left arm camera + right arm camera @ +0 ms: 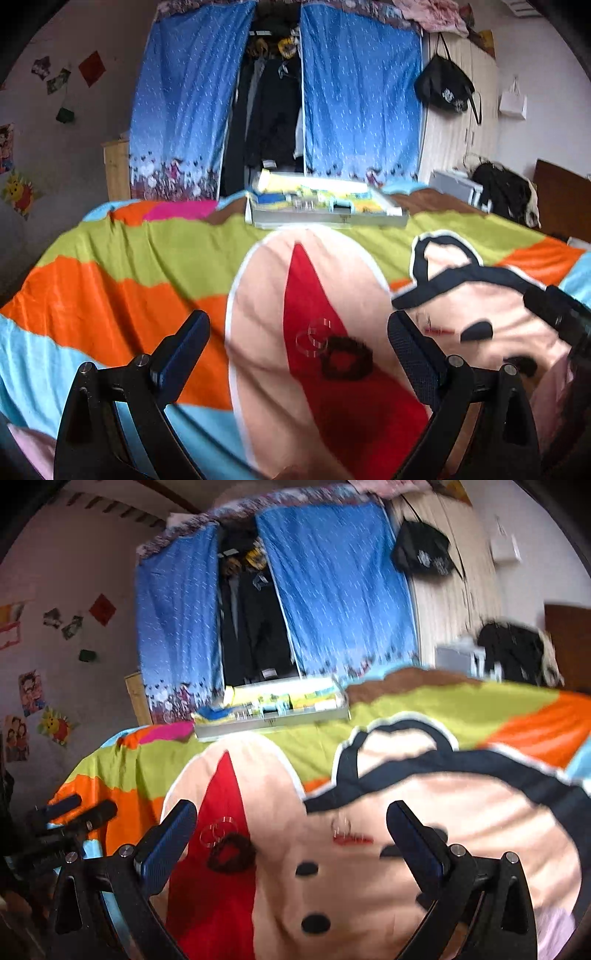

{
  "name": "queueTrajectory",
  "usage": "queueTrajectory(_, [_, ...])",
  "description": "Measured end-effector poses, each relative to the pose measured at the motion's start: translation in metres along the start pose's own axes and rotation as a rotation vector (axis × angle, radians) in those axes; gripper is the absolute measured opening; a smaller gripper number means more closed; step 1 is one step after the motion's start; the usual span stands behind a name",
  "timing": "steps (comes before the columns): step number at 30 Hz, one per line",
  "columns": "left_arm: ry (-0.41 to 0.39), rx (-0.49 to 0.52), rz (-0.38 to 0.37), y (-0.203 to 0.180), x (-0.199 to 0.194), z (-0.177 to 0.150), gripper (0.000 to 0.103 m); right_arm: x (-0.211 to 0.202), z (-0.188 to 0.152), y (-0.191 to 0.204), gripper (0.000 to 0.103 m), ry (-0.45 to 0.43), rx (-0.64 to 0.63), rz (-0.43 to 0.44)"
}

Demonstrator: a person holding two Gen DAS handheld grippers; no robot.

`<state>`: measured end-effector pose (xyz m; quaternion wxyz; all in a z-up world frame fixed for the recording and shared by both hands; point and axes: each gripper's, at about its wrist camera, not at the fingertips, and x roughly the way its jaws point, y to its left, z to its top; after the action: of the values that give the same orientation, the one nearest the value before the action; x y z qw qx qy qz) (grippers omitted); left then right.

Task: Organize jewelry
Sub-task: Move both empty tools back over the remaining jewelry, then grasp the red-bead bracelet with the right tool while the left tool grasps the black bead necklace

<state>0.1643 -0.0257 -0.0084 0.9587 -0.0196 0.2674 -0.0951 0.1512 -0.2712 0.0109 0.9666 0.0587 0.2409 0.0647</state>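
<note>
On the colourful bedspread [122, 266] a dark beaded bracelet [346, 357] lies on a red patch, with clear rings [314, 338] touching its upper left. A thin red-and-silver piece [436, 329] lies to the right. My left gripper [297, 332] hovers open above the bracelet and rings. In the right wrist view the bracelet [232, 853] and clear rings [218, 830] sit near the left finger, and the thin red piece [351, 835] lies between the fingers of my open right gripper [291, 819]. An open jewelry case [325, 206] rests at the bed's far edge; it is also the case [273, 709] seen from the right.
Blue curtains [362, 96] frame hanging dark clothes beyond the bed. A black bag [443, 85] hangs on a wardrobe at right. Dark clothing [506, 192] is piled at the far right corner. The other gripper [74, 816] shows at the left edge.
</note>
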Motion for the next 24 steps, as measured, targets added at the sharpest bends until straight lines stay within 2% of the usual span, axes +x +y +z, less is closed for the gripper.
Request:
queueTrajectory(6, [0.217, 0.052, -0.042, -0.01, 0.028, -0.022, 0.094, 0.016, -0.013, -0.007, 0.103, 0.151, 0.062, -0.042])
queueTrajectory(9, [0.249, 0.044, -0.028, -0.008, 0.033, -0.026, 0.094, 0.023, -0.017, -0.009, 0.103, 0.195, 0.074, -0.057])
queueTrajectory(14, [0.309, -0.04, -0.035, 0.008, 0.043, -0.028, 0.094, 0.039, -0.019, -0.018, 0.103, 0.289, 0.116, -0.049])
queueTrajectory(18, [0.361, -0.096, -0.062, 0.016, 0.052, -0.027, 0.094, 0.057, -0.021, -0.031, 0.103, 0.416, 0.196, 0.029])
queueTrajectory(24, [0.385, -0.12, -0.15, 0.011, 0.067, -0.023, 0.094, 0.081, -0.018, -0.049, 0.103, 0.54, 0.272, 0.106])
